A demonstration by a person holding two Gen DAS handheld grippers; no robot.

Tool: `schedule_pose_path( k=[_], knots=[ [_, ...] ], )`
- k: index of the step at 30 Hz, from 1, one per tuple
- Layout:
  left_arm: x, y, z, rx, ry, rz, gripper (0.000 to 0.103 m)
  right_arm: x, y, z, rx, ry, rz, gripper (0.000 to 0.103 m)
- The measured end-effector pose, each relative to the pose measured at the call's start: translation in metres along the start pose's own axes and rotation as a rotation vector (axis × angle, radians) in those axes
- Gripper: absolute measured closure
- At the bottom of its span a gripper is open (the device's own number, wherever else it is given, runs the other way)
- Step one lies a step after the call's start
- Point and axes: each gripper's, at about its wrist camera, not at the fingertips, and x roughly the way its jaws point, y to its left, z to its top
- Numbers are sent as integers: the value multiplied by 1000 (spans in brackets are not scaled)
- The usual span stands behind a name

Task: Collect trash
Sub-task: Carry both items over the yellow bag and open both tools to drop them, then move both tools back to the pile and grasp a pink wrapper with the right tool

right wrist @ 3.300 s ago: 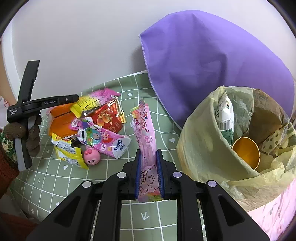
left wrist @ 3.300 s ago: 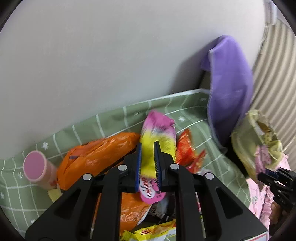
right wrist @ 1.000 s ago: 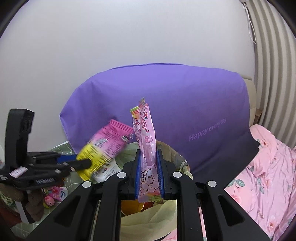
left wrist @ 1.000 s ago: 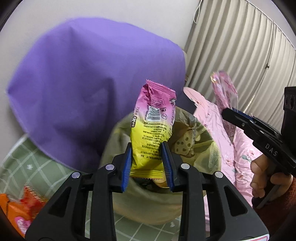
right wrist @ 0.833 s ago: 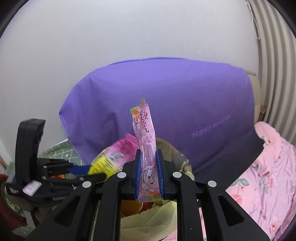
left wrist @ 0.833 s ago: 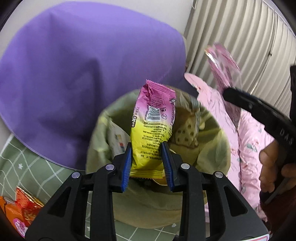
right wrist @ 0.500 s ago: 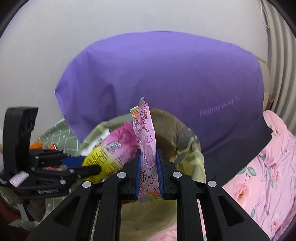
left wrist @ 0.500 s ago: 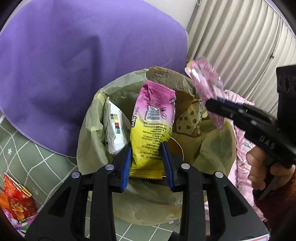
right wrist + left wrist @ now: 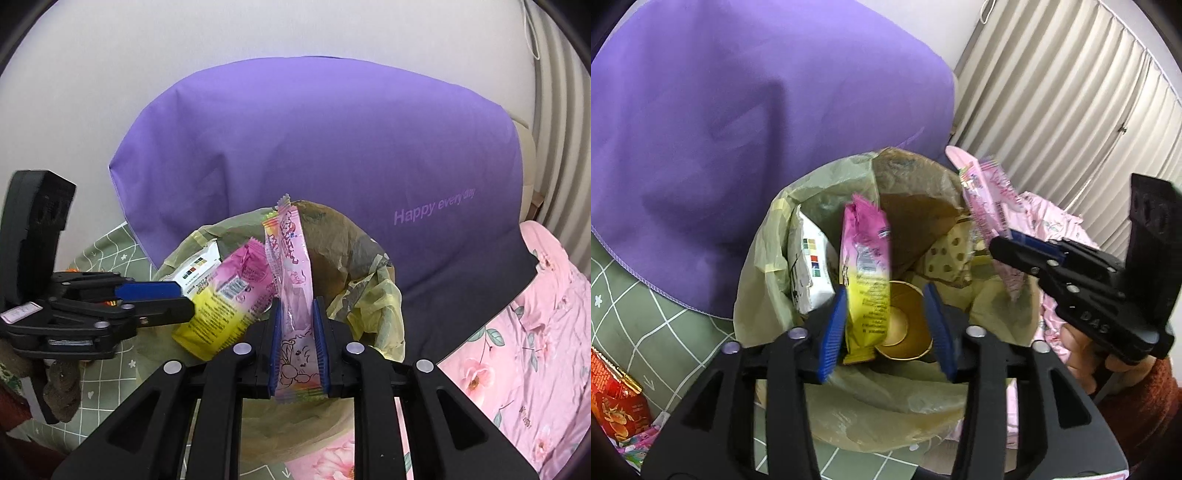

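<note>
Both grippers hang over the mouth of the yellow-lined trash bin [image 9: 827,402], so whatever they let go should drop inside. The left gripper [image 9: 886,328] has its jaws opening and already apart; the pink-and-yellow snack wrapper [image 9: 866,273] leans against only one blue pad, tipping toward the paper cup [image 9: 905,325] in the bin. The right gripper [image 9: 298,347] has its jaws opening too, with the long pink candy wrapper [image 9: 293,280] upright between them, its pads seemingly not pressing. More wrappers, including a red snack packet [image 9: 613,398], wait on the green checked surface [image 9: 639,314].
</note>
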Motion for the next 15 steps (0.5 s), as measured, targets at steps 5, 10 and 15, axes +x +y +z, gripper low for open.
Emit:
schedule_pose_path(
  k=[5,10,15],
  knots=[
    [-23,1,-1,-16,-54,8,55,-1,3,-3,7,4,-12,65],
    [-56,10,-9,-34,-139,78,52,-7,10,-2,3,-12,-24,64],
    [-85,35,-24,-70,-198,169,51,-13,25,3,6,-48,-19,64]
  ],
)
